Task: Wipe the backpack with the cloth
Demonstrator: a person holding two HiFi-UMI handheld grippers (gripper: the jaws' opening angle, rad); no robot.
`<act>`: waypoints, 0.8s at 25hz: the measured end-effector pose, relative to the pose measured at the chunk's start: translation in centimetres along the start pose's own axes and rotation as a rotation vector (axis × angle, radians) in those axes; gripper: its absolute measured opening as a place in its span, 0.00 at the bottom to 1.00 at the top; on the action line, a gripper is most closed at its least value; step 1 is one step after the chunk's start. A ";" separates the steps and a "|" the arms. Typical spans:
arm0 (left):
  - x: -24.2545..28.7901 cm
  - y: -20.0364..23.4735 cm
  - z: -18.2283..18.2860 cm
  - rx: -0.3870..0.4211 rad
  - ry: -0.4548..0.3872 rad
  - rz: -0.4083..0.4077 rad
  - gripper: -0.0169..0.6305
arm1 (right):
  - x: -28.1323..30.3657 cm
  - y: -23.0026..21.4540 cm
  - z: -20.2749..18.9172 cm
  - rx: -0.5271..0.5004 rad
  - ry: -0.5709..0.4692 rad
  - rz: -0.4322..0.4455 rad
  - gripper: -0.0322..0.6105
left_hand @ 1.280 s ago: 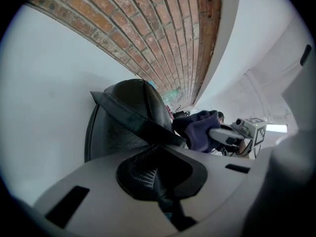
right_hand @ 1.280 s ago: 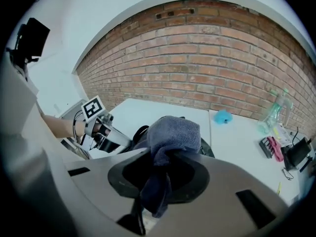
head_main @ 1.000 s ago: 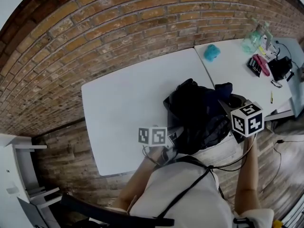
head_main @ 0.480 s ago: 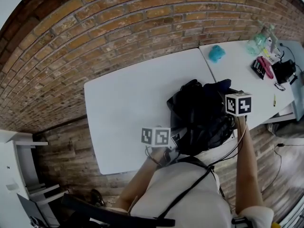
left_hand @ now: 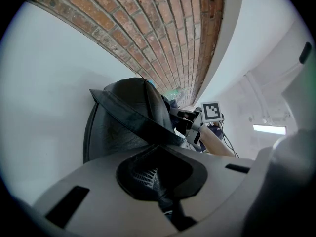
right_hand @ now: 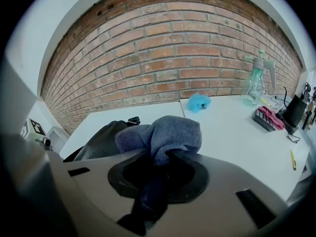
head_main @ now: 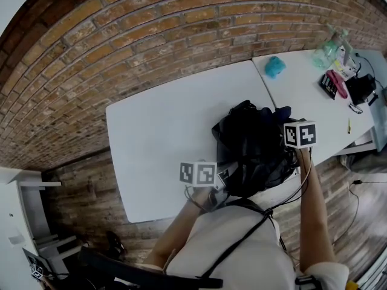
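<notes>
A black backpack (head_main: 249, 145) lies on the white table (head_main: 163, 132) near its front edge. My left gripper (head_main: 219, 177) is at the bag's near left side. In the left gripper view, that gripper (left_hand: 160, 184) is shut on the backpack (left_hand: 129, 116), with a fold of its mesh fabric between the jaws. My right gripper (head_main: 290, 124) hovers over the bag's right side with a grey-blue cloth (head_main: 282, 111). The right gripper view shows this gripper (right_hand: 158, 174) shut on the cloth (right_hand: 170, 131), which bunches above the jaws, with the backpack (right_hand: 98, 139) just beyond to the left.
A second white table (head_main: 308, 92) adjoins on the right, carrying a light blue wad (head_main: 276, 66), a clear spray bottle (head_main: 328, 48), a black-and-pink item (head_main: 332, 83) and a yellow pen (head_main: 349, 125). A brick wall (head_main: 151, 35) runs behind. A white shelf unit (head_main: 24, 222) stands at lower left.
My right gripper has carried the cloth up and left, from the table's front right edge onto the backpack's right side. The left gripper has kept its hold in place.
</notes>
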State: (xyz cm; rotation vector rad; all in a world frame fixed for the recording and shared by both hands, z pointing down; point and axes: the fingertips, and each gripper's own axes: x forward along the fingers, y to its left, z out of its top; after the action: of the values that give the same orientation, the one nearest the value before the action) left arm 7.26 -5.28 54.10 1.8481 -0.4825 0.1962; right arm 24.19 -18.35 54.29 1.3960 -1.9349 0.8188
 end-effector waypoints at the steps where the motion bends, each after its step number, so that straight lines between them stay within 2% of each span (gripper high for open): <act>1: 0.0 0.0 0.0 0.000 -0.001 0.000 0.03 | -0.1 0.1 -0.2 -0.005 0.006 0.002 0.17; 20: 0.0 0.0 0.0 -0.001 -0.011 -0.002 0.03 | -3.4 2.0 -5.4 0.000 0.030 0.025 0.17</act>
State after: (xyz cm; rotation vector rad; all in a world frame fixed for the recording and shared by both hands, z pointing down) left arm 7.22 -5.29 54.10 1.8498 -0.4883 0.1853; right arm 23.83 -11.69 54.83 1.3544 -1.9336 0.8469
